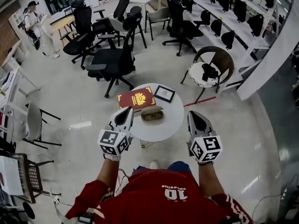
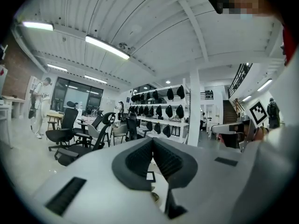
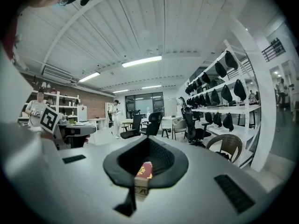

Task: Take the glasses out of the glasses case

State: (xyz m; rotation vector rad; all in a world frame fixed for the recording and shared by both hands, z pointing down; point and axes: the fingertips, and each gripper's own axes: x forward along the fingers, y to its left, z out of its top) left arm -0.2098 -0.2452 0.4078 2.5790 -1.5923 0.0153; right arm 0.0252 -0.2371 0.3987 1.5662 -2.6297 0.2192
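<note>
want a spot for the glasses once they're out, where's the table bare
Bare tabletop runs along the near rim, in front of the glasses case, and up the right side, beside the small frame. The back left is crowded: the red book lies close behind the case, and the left tongs sit at the left rim.

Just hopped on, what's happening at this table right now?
A person holds a gripper in each hand at the near edge of a small round table. The left gripper and right gripper are both shut, empty and touching nothing. The case lies mid-table, apparently open with the glasses inside, near a red book and a frame. The glasses are not out yet.
</note>
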